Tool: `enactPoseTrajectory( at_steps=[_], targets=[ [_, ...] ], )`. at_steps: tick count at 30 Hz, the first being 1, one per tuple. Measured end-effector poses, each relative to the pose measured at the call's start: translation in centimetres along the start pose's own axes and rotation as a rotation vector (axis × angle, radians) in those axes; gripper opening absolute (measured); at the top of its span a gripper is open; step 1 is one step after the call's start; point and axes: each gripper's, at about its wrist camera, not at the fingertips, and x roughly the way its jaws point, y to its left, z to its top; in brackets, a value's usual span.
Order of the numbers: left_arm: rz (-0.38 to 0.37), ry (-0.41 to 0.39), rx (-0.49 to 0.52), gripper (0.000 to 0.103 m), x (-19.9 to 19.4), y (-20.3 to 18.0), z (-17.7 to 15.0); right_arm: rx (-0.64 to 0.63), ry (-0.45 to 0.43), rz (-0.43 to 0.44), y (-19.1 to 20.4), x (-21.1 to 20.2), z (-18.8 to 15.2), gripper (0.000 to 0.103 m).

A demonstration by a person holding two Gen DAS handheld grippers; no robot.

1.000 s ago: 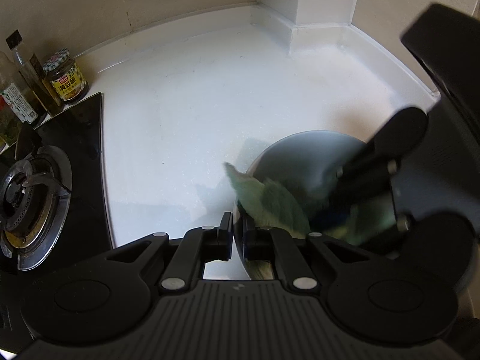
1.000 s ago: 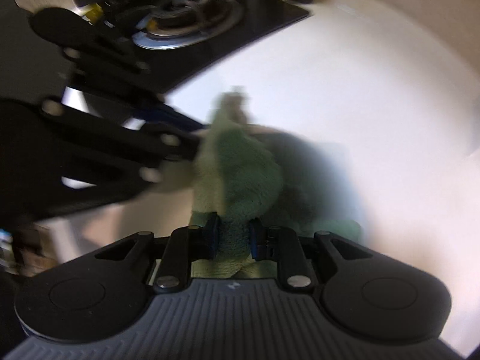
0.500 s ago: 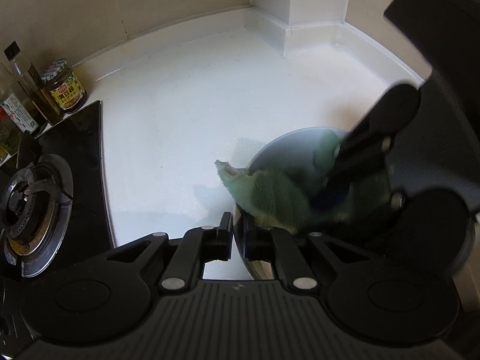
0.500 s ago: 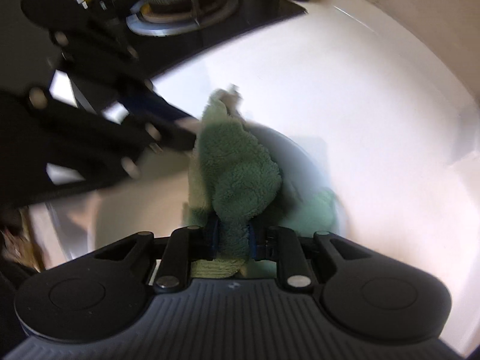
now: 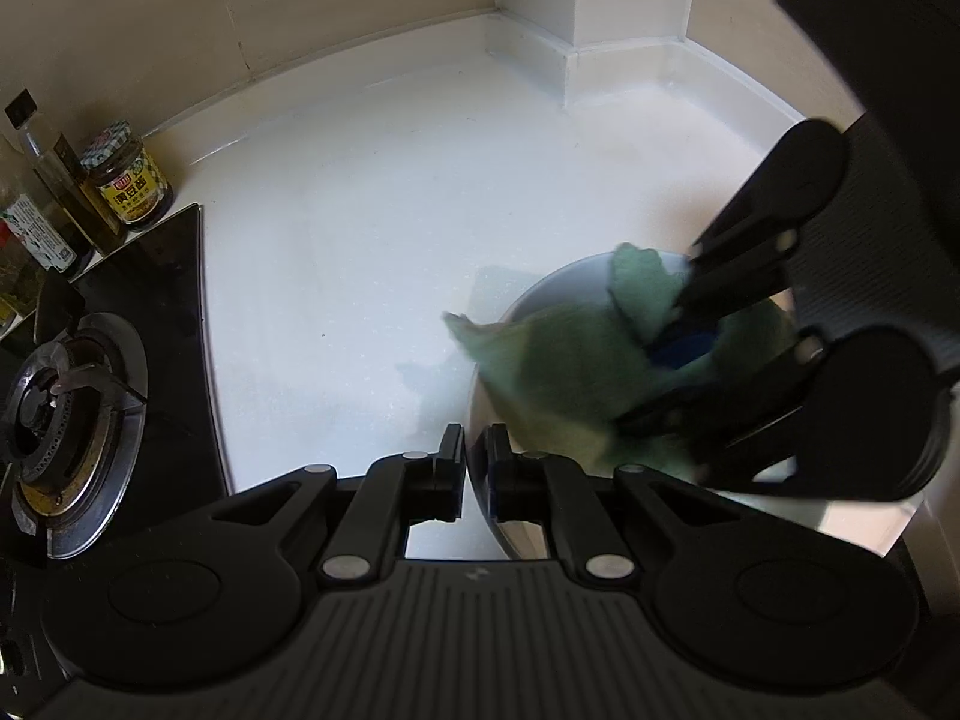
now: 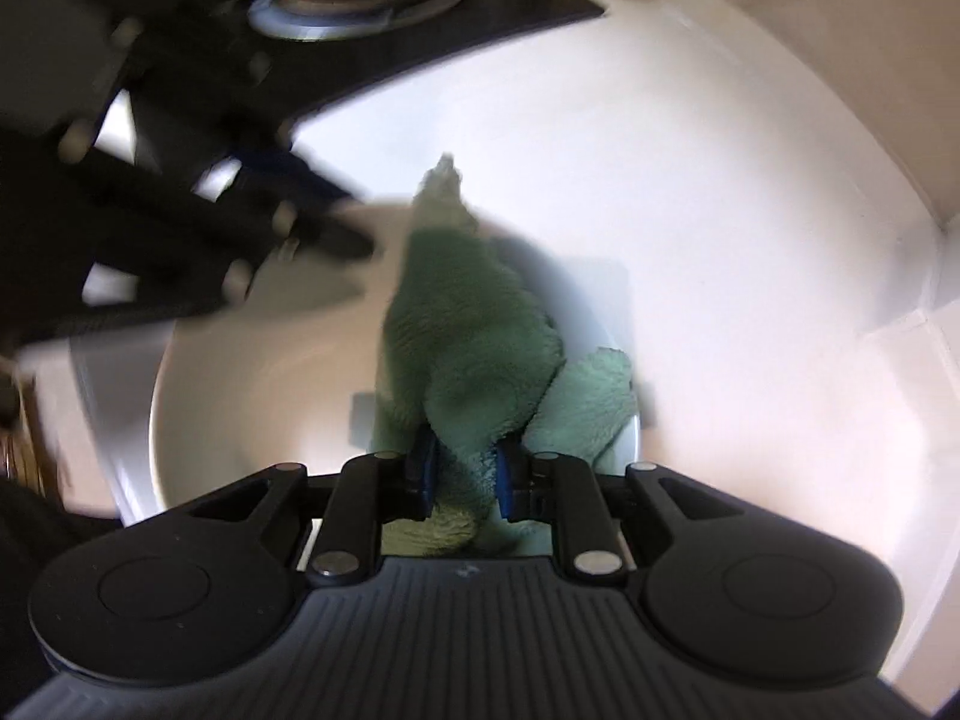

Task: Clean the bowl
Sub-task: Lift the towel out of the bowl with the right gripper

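— Green, fluffy cloth (image 6: pixel 474 324) is what I see first. Where is it exactly?

— It lies inside the bowl (image 5: pixel 540 294), bunched up, and one corner sticks out over the rim toward the stove side. The right gripper (image 6: pixel 461 471) has it: the two blue pads press on the cloth from both sides, and more cloth hangs out behind them.

— And the bowl, where does it stand?

— On the white countertop (image 5: pixel 372 228), near the front edge, well apart from the black stove top (image 5: pixel 174 372). It looks like metal outside and pale inside.

— What does the left gripper (image 5: pixel 475 468) do?

— Its jaws are together on the rim of the bowl. One finger is outside the wall and the other is inside, so the thin wall is clamped between them.

— Can you see both grippers in each view?

— Yes. In the left wrist view the right gripper comes down into the bowl from the right, a little blurred. In the right wrist view the left gripper is a dark blurred shape at the bowl's left rim.

— Anything else on the counter?

— A gas burner (image 5: pixel 60 414) on the stove top, and behind it, against the beige wall, a jar with a checkered lid (image 5: pixel 126 180) and some bottles (image 5: pixel 66 192). I cannot read the labels.
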Motion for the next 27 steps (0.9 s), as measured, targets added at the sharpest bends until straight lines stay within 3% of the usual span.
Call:
enactPoseTrajectory(
  at_steps=[3,7,9,11,15,19,24,27],
  targets=[
    [0.000,0.002,-0.007,0.004,0.1,0.0,0.0,0.062,-0.037,0.128,0.3,0.2,-0.3,0.016],
    [-0.006,-0.004,-0.016,0.004,0.1,0.1,-0.2,0.012,0.003,0.175,0.2,-0.5,-1.5,0.016],
    [-0.007,-0.007,-0.019,0.004,0.0,0.2,-0.2,-0.014,0.030,0.146,0.8,-0.8,-1.6,0.016],
    [-0.006,-0.009,-0.018,0.004,0.0,0.2,-0.3,-0.039,0.020,0.044,0.8,-2.1,-2.1,0.016],
    [-0.003,-0.010,-0.018,0.004,-0.1,0.2,-0.3,0.065,-0.152,0.011,-1.2,-7.6,-3.2,0.016],
    [0.003,-0.009,-0.015,0.004,-0.1,0.0,-0.2,0.066,-0.242,-0.113,-2.1,-12.6,-4.9,0.016],
    [0.003,-0.012,-0.018,0.004,-0.1,0.1,-0.2,-0.016,-0.142,-0.211,-2.9,-12.1,-4.9,0.016],
    [0.003,-0.012,-0.023,0.004,-0.1,0.1,-0.3,0.081,-0.123,-0.147,-3.9,-10.9,-6.1,0.016]
  ],
)
